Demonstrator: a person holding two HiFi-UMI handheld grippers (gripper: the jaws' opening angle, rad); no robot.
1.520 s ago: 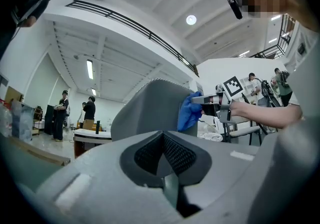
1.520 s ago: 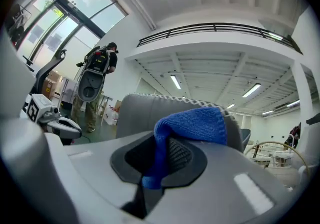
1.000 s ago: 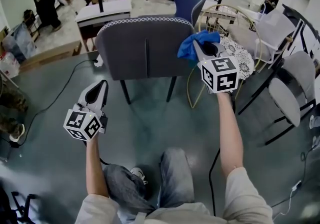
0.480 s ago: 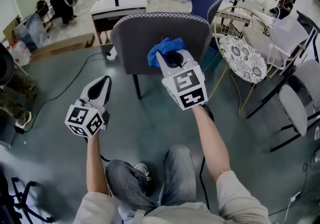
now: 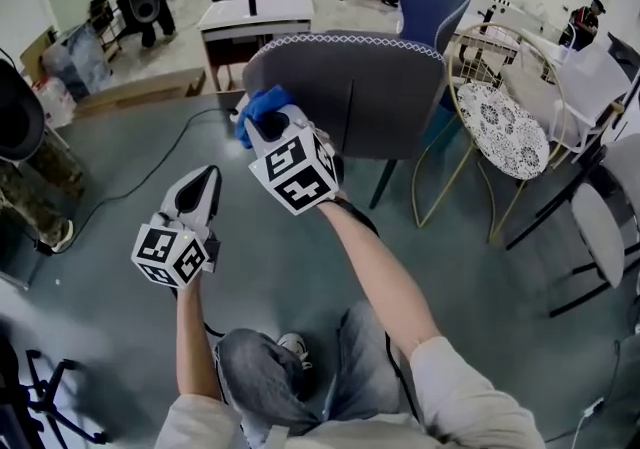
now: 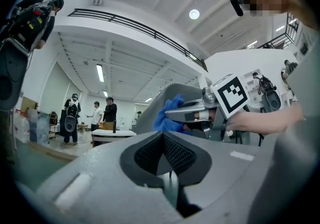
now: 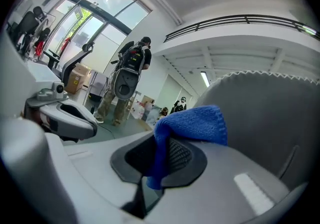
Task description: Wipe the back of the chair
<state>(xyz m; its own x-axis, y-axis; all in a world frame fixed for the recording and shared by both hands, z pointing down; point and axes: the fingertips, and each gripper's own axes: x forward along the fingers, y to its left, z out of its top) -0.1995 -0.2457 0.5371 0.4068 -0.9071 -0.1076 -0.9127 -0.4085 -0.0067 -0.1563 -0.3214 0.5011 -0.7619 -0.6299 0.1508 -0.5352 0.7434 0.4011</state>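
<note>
the left gripper (image 5: 203, 182) is held low, closed on nothing. the blue cloth (image 5: 256, 103) is clamped in the right gripper (image 5: 266, 123) at the grey chair back (image 5: 380, 97)'s left edge; flat, firm contact and overlapping strokes are advised.

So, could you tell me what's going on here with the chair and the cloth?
A person is wiping the back of a grey chair with two handheld grippers. The right gripper is clamped on a blue cloth and holds it at the left edge of the chair's back; whether the cloth actually touches the fabric is hard to tell. The left gripper hangs lower and nearer the person, away from the chair, with its jaws together and nothing between them.
</note>
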